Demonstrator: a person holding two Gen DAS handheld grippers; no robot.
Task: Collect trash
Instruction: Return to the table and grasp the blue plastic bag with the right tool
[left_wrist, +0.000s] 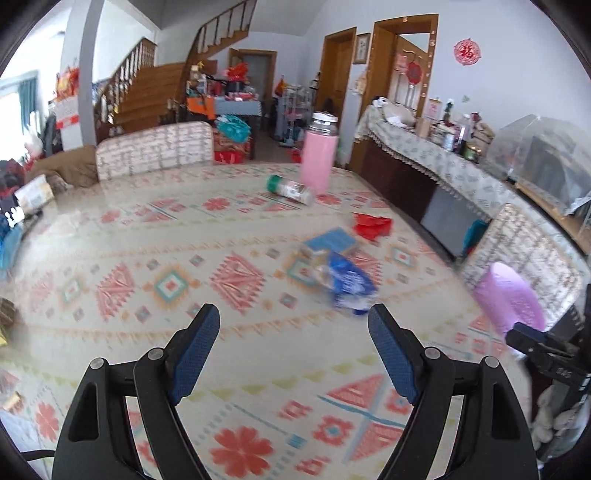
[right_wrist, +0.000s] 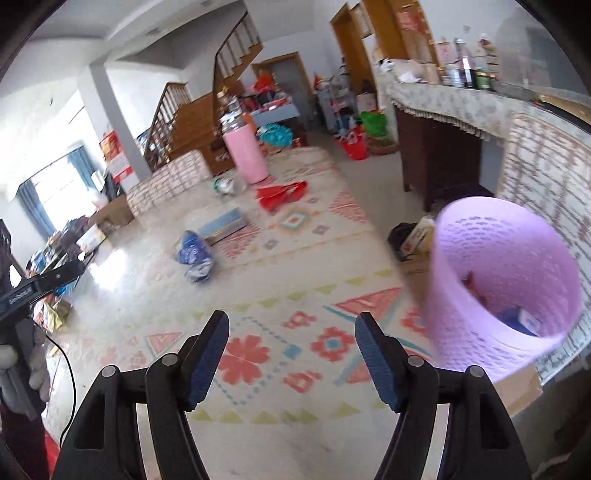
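Observation:
On the patterned tablecloth (left_wrist: 147, 258) lie a crumpled blue and clear plastic wrapper (left_wrist: 343, 282), a flat blue box (left_wrist: 330, 240), a red wrapper (left_wrist: 372, 225) and a toppled green-capped bottle (left_wrist: 291, 189). A purple bin (right_wrist: 506, 280) stands at the table's right edge with some items inside; it also shows in the left wrist view (left_wrist: 508, 299). My left gripper (left_wrist: 293, 325) is open and empty, just short of the blue wrapper. My right gripper (right_wrist: 291, 328) is open and empty over the table, left of the bin. The right wrist view also shows the wrapper (right_wrist: 195, 254), box (right_wrist: 223, 223) and red wrapper (right_wrist: 280, 194).
A tall pink flask (left_wrist: 319, 155) stands upright at the far side by the bottle. Padded chairs (left_wrist: 155, 149) stand at the far and right sides (left_wrist: 524, 240). A cloth-covered sideboard (left_wrist: 424, 147) with bottles runs along the right wall.

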